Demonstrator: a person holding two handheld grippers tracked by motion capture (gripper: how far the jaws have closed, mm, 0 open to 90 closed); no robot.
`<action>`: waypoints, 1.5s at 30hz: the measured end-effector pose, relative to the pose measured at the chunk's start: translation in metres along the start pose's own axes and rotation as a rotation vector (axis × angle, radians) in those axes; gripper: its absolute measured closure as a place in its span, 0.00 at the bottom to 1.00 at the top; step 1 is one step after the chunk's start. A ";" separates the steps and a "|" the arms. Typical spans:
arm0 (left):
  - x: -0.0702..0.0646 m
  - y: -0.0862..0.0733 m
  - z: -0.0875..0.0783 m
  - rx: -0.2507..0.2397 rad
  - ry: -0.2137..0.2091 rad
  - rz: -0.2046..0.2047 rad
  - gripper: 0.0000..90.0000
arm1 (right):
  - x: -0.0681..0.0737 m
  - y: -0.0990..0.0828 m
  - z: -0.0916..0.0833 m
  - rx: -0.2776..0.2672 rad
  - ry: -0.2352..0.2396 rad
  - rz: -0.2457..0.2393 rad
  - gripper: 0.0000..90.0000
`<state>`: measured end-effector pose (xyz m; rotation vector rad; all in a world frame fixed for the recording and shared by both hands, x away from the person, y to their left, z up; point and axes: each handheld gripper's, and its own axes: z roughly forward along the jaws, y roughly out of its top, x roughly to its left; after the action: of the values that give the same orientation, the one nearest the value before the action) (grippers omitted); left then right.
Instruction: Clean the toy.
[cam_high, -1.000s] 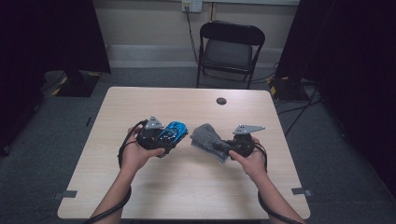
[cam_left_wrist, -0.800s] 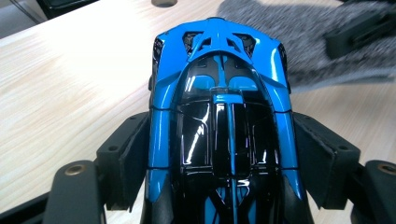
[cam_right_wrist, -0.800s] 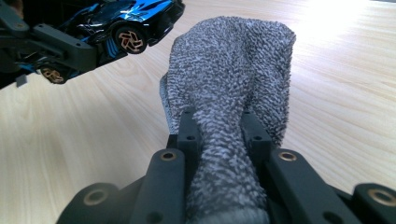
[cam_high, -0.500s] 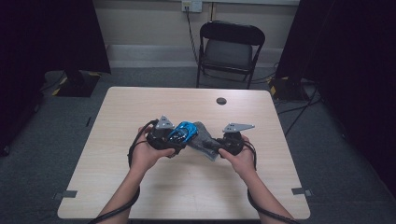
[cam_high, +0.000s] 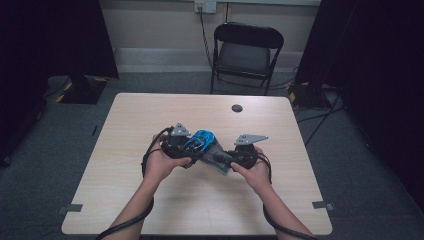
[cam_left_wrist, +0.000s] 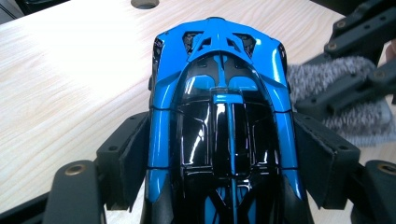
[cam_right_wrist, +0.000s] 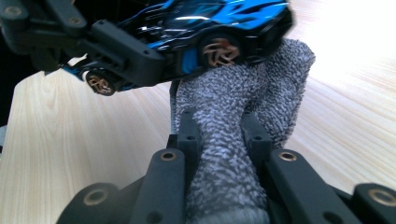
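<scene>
The left gripper (cam_left_wrist: 219, 154) grips a blue and black toy racing car (cam_left_wrist: 219, 107) by its flanks, above the light wood table (cam_high: 125, 150). The car's tail is cut off at the bottom of the left gripper view. The right gripper (cam_right_wrist: 219, 126) pinches a grey terry cloth (cam_right_wrist: 233, 116), which touches the car's side below 1 bronze wheel (cam_right_wrist: 221, 50). In the high view, hands and grippers hide most of the cloth.

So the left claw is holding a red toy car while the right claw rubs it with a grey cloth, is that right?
Not quite: the toy car is blue and black, not red, as the left gripper view shows. The rest holds: the left claw grips it, and the right claw presses a grey cloth against it.
</scene>
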<state>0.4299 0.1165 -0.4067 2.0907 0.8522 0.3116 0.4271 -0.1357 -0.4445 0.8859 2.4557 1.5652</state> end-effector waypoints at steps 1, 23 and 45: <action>0.000 0.001 0.000 0.004 0.003 0.005 0.29 | 0.001 0.000 0.001 0.000 0.001 -0.004 0.83; 0.002 0.011 0.008 0.019 0.000 -0.015 0.29 | 0.012 -0.002 0.013 0.005 0.055 -0.032 0.83; 0.004 0.019 0.015 0.018 0.022 -0.028 0.29 | 0.026 -0.004 0.026 0.019 0.104 -0.050 0.83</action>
<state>0.4494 0.1018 -0.4016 2.0936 0.9001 0.3132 0.4140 -0.1025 -0.4543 0.7582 2.5455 1.6130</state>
